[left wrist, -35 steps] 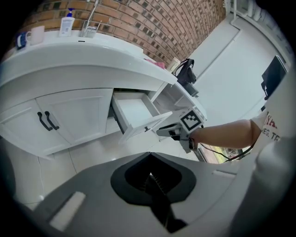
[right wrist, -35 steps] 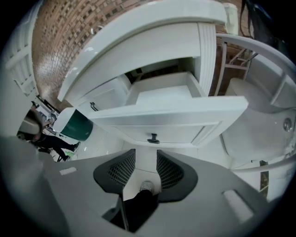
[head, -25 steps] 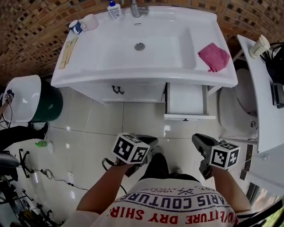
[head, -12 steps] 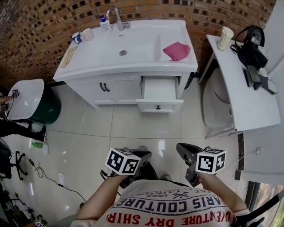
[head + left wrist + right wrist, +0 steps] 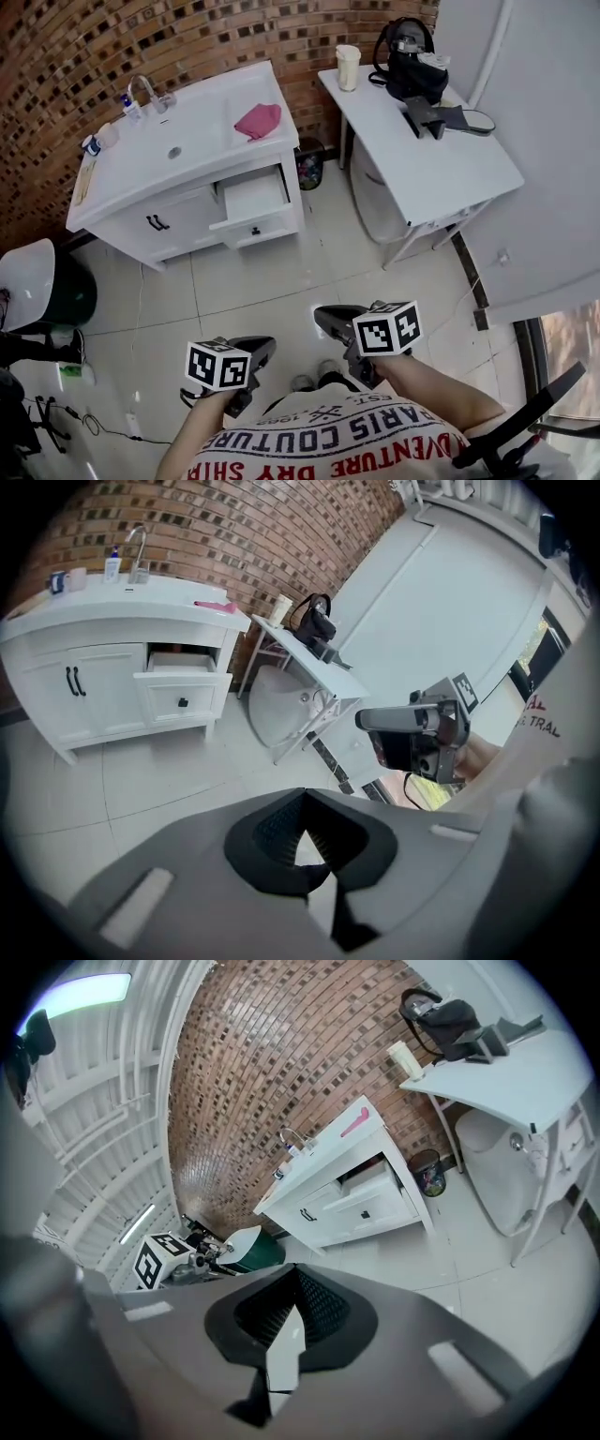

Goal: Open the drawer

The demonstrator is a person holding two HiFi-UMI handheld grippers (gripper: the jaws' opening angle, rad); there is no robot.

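Note:
The white vanity [image 5: 122, 192] stands far off at the upper left, its right-hand drawer [image 5: 251, 200] pulled out. In the left gripper view the drawer [image 5: 183, 688] juts from the cabinet front; in the right gripper view the drawer [image 5: 370, 1196] shows small and distant. My left gripper [image 5: 260, 348] hangs close to my body over the floor tiles, shut, with nothing between its fingers. My right gripper [image 5: 324, 318] is beside it, also shut and empty. The left gripper [image 5: 300, 795] and the right gripper [image 5: 295, 1279] both point toward the vanity from well back.
A pink cloth [image 5: 258, 120] lies on the vanity top by the basin. At the right a white table [image 5: 441, 155] carries a black bag [image 5: 408, 56] and a cup [image 5: 348, 67]. A small bin [image 5: 308, 164] sits between vanity and table. A green tub [image 5: 66, 291] is at the left edge.
Both grippers and I have drawn well back from the vanity, which now sits small at the upper left. The drawer stays pulled out. The table at the right has come fully into view.

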